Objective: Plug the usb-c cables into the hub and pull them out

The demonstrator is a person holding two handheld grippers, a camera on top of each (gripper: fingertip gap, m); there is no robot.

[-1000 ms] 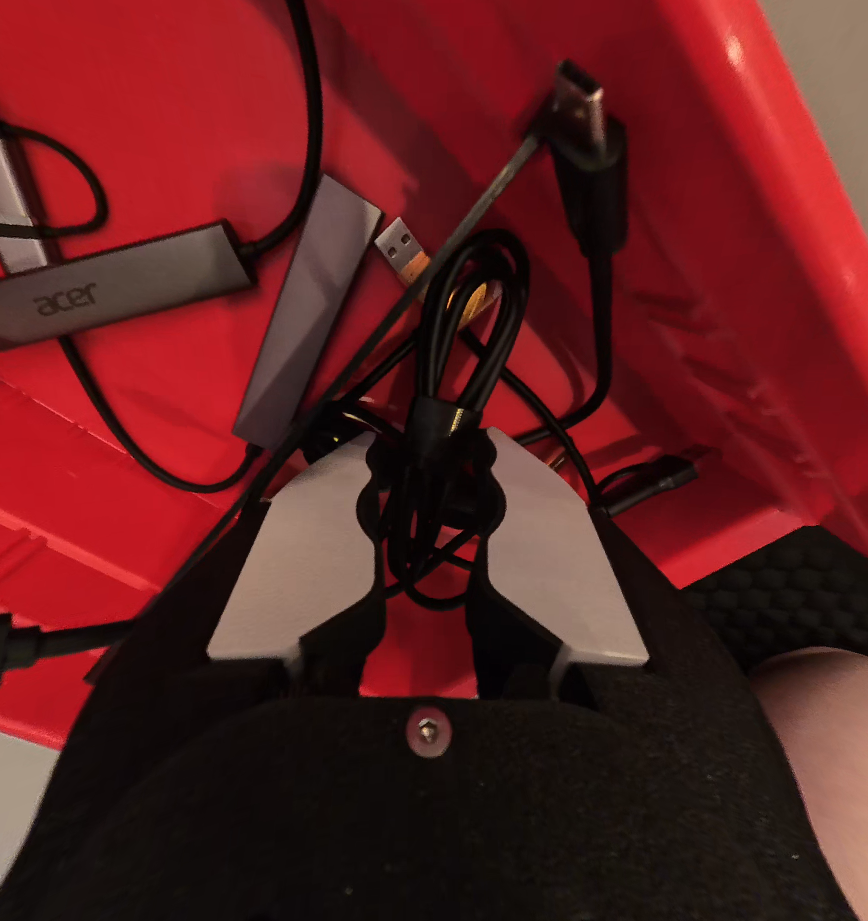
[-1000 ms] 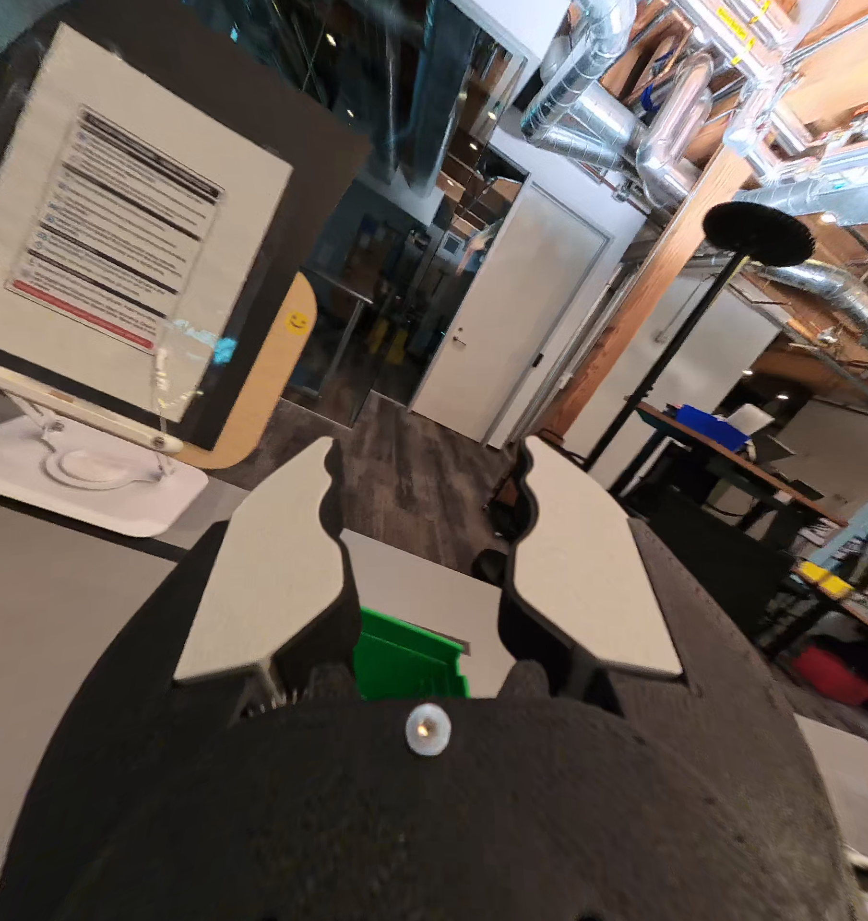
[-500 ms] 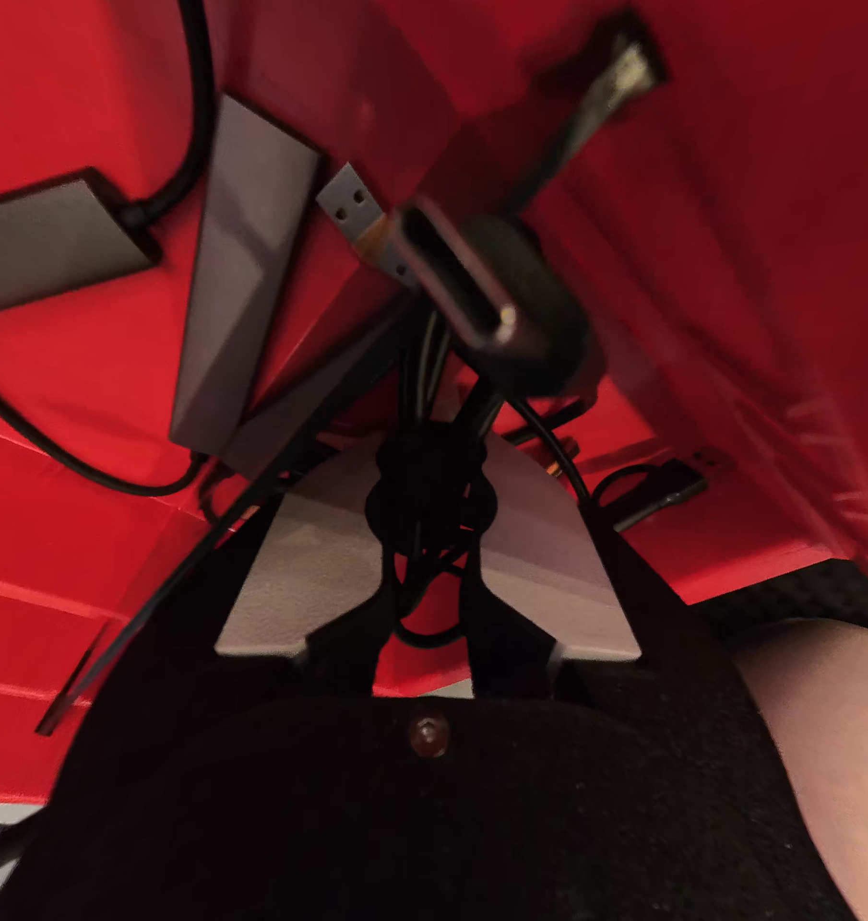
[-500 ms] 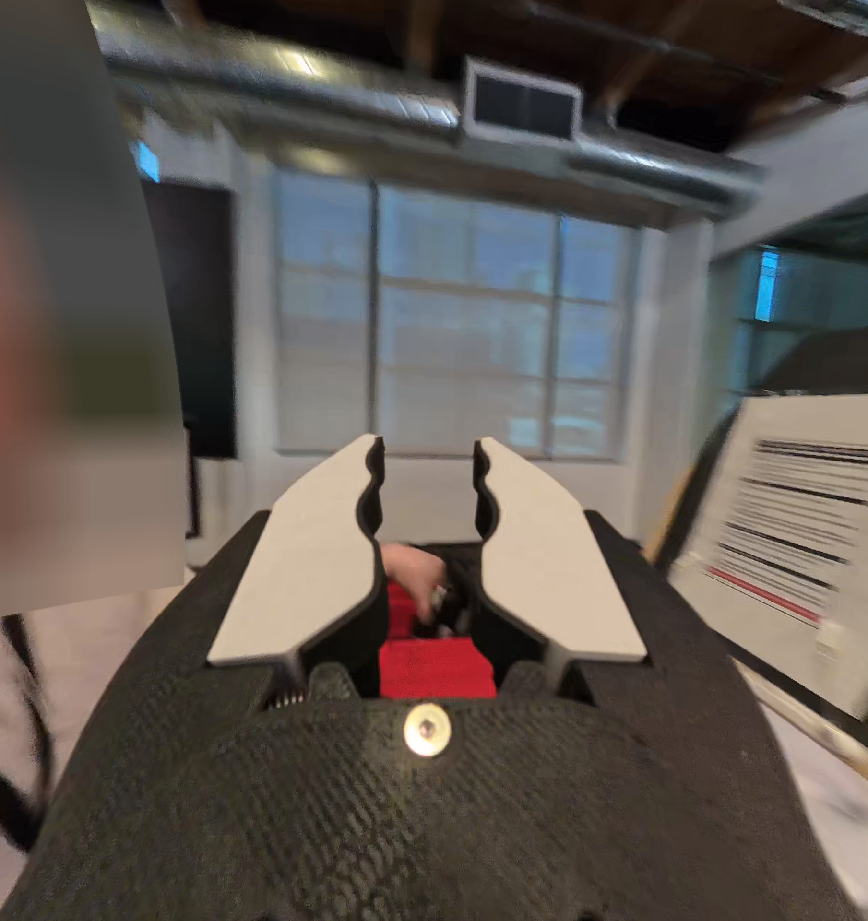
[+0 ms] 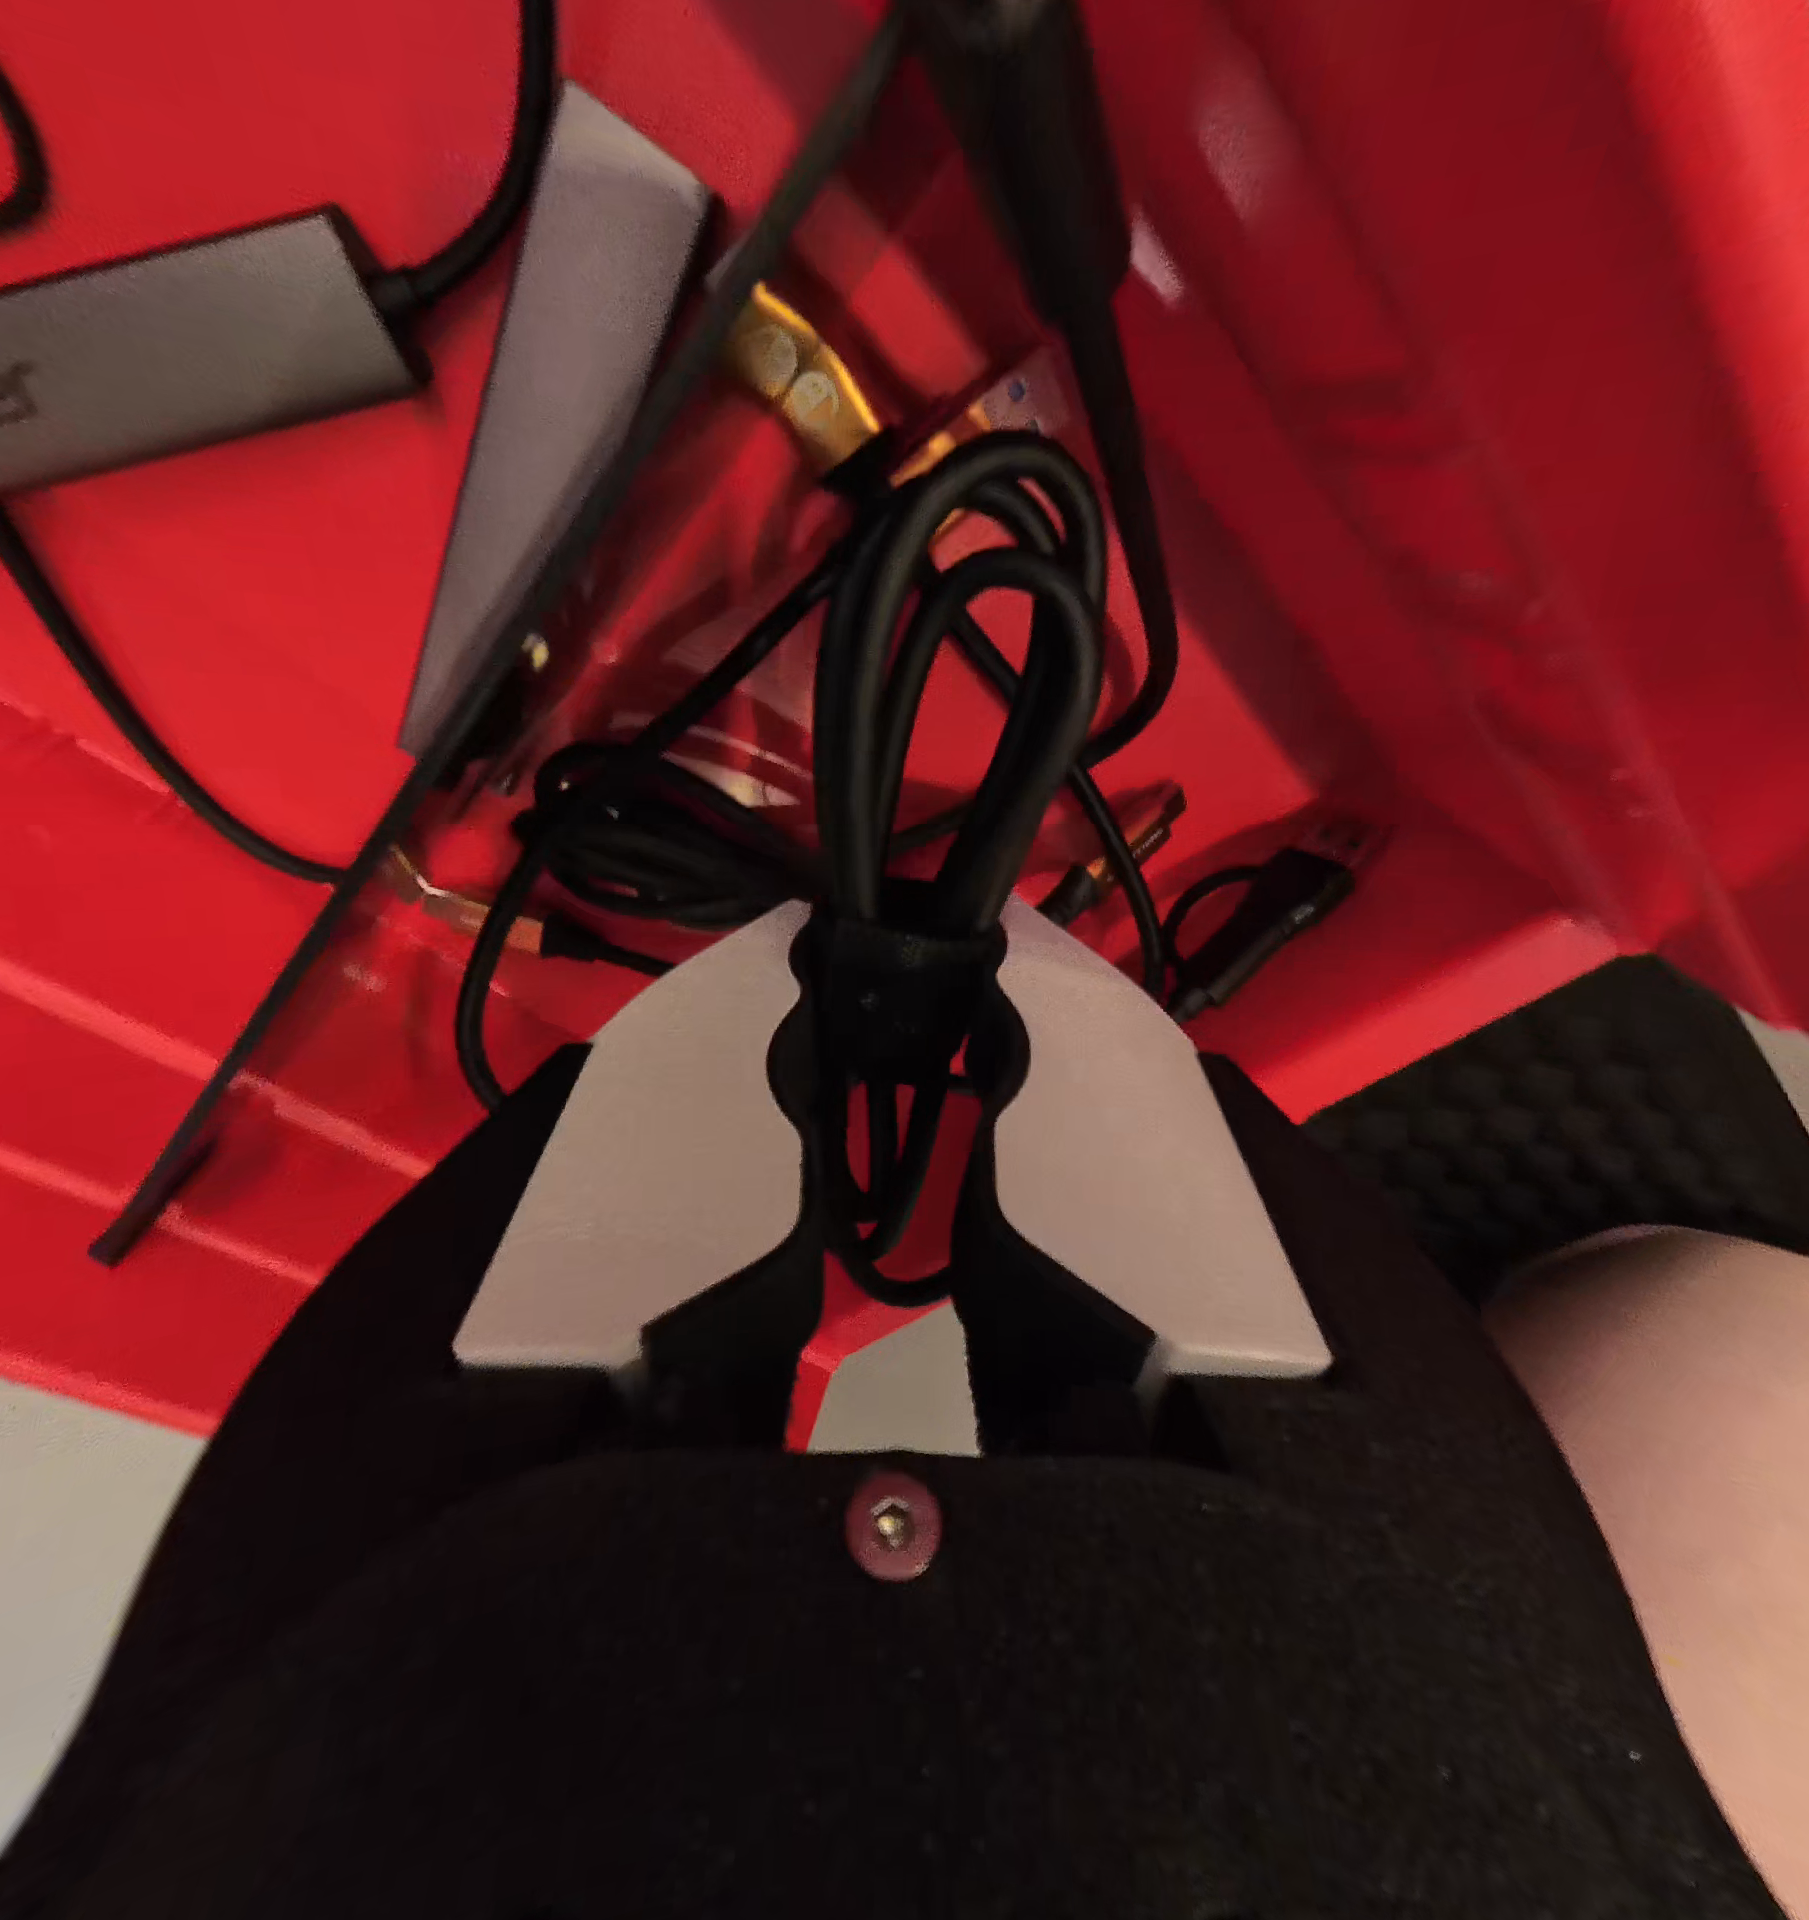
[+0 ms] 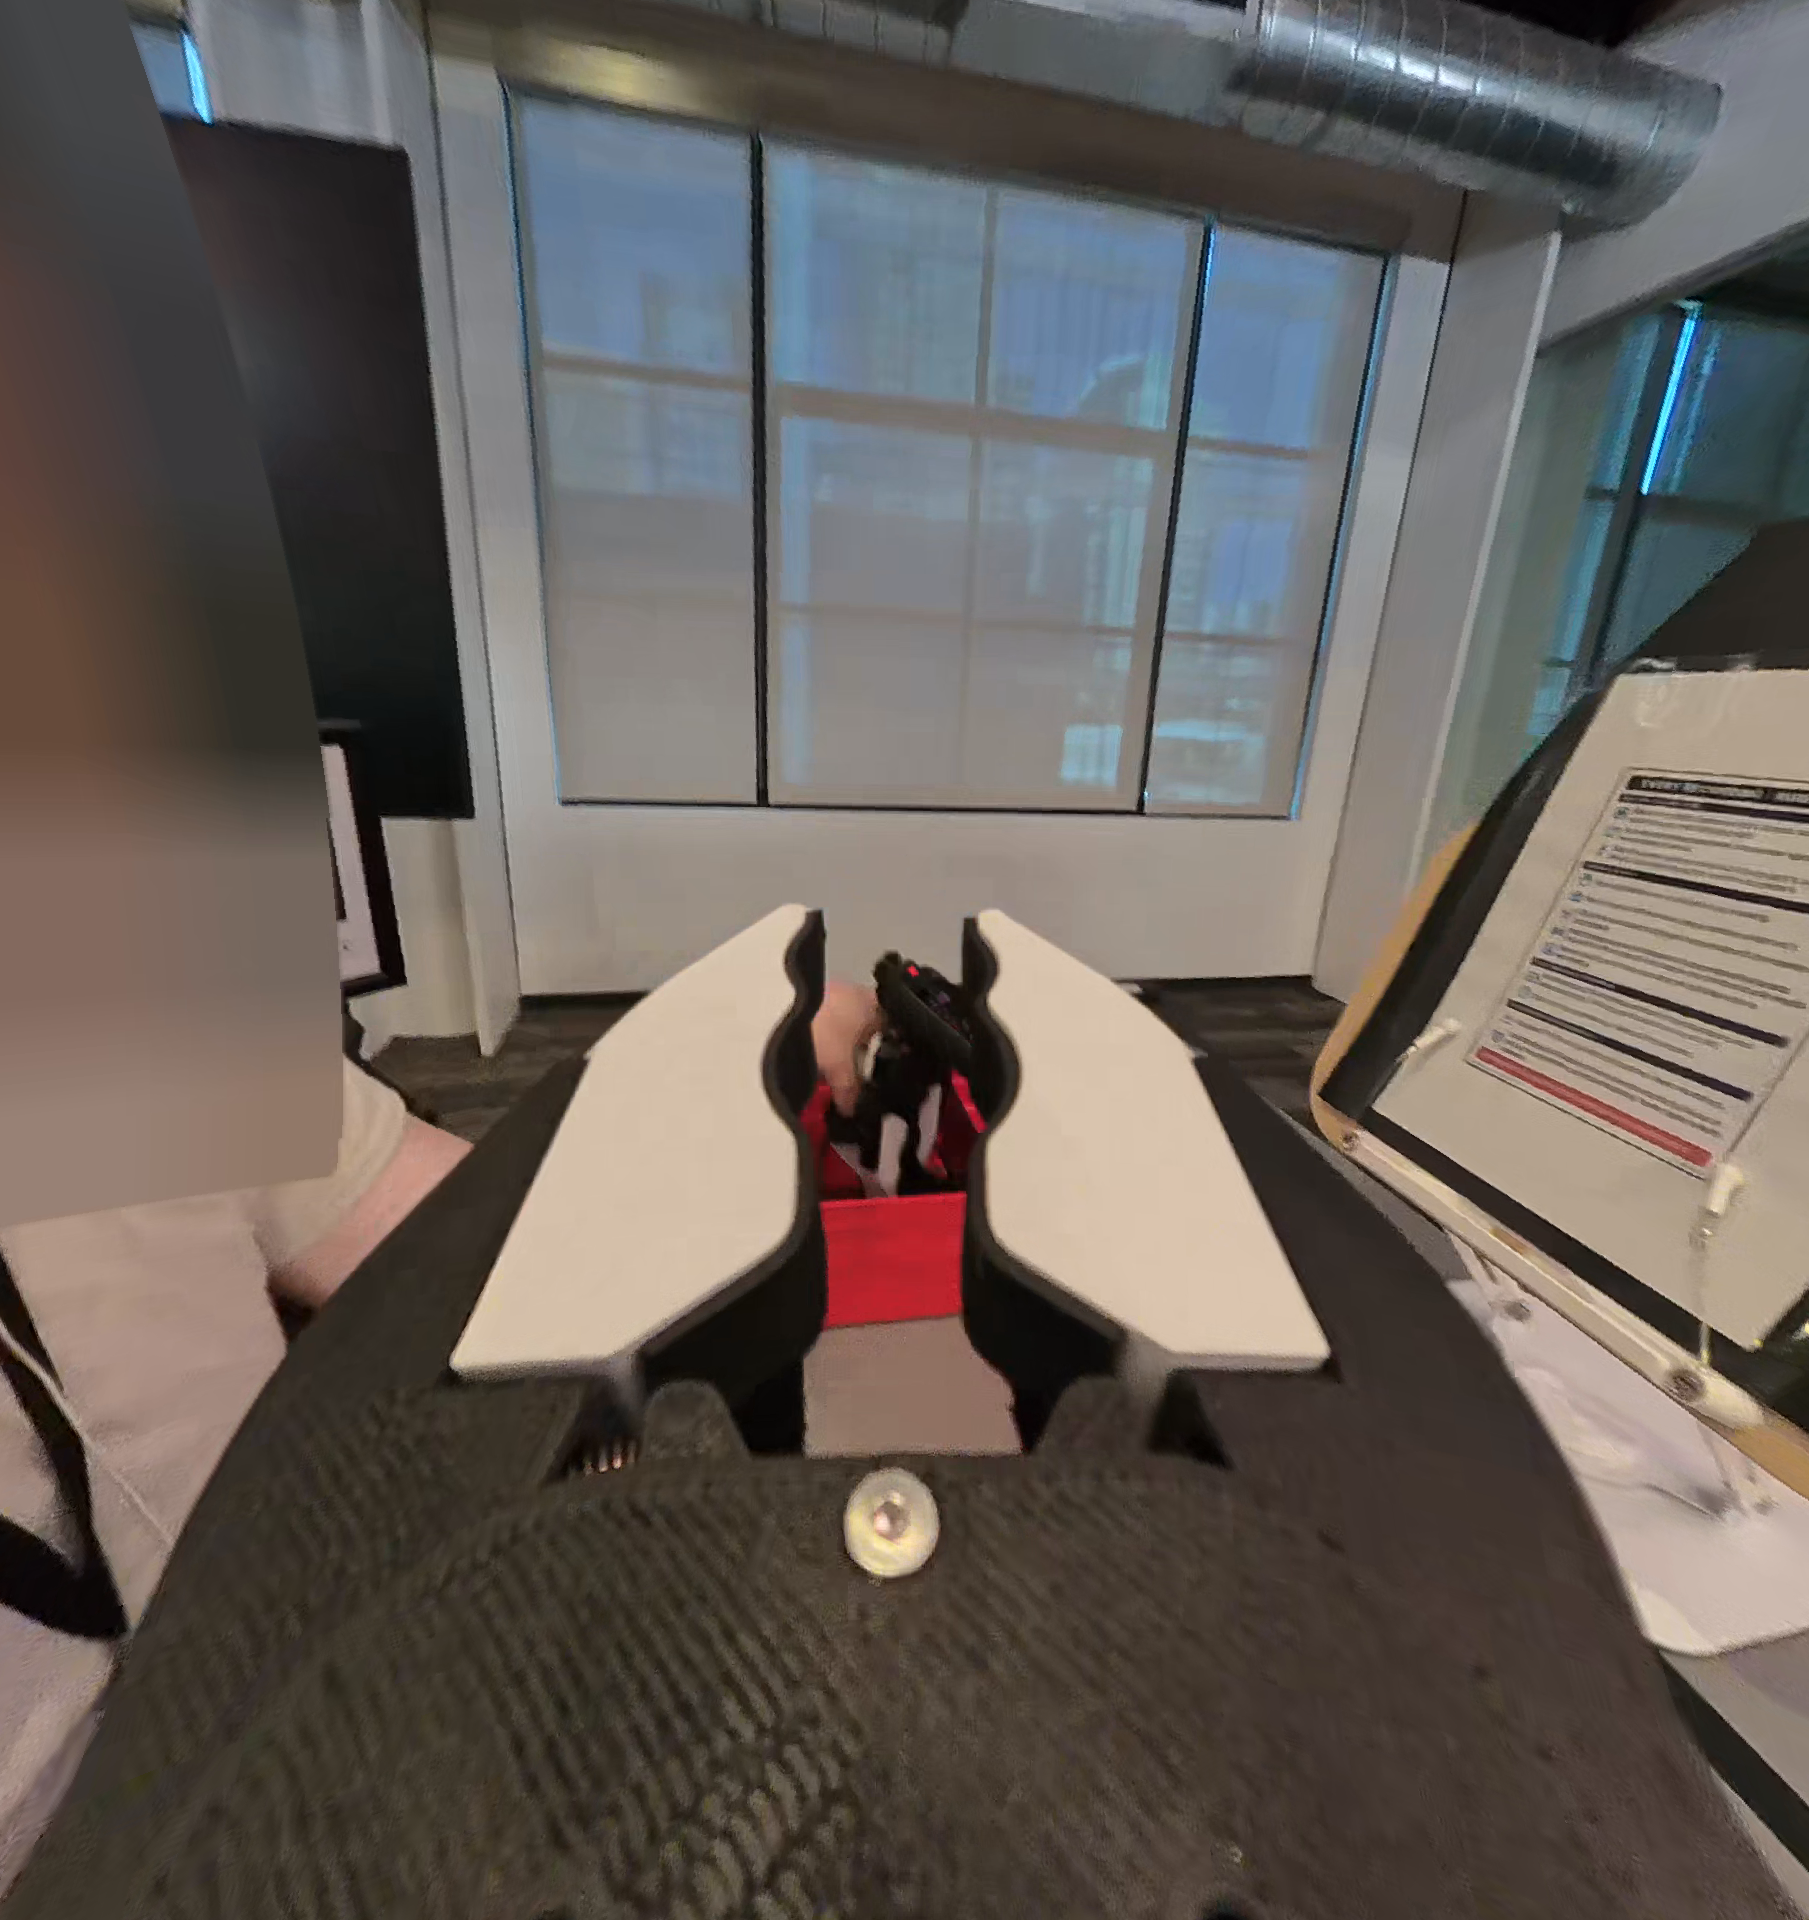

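In the left wrist view my left gripper (image 5: pixel 900 935) is shut on a coiled black cable bundle (image 5: pixel 957 665), gripping it at its black strap, above the floor of a red bin (image 5: pixel 1451 520). The bundle's thick black plug end (image 5: pixel 1035 156) hangs at the top edge. Two grey hubs lie in the bin, one at the left (image 5: pixel 152 374) and one beside it (image 5: pixel 557 416). My right gripper (image 6: pixel 895 935) is open and empty, held in the air. Far off between its fingers I see the red bin (image 6: pixel 889 1247) and the other gripper (image 6: pixel 915 1023).
More loose black cables, gold-tipped plugs (image 5: pixel 806 390) and a black connector (image 5: pixel 1264 925) lie tangled on the bin floor. A person's clothing (image 6: pixel 152 1351) shows at the left of the right wrist view. A board with a printed sheet (image 6: pixel 1627 997) stands at the right on the table. There is about 50 centimeters between the tips of the two grippers.
The left gripper has shifted with the bundle, and its plug has swung up to the top edge. The right gripper has swung round from the room to face the red bin, its fingers closer together.
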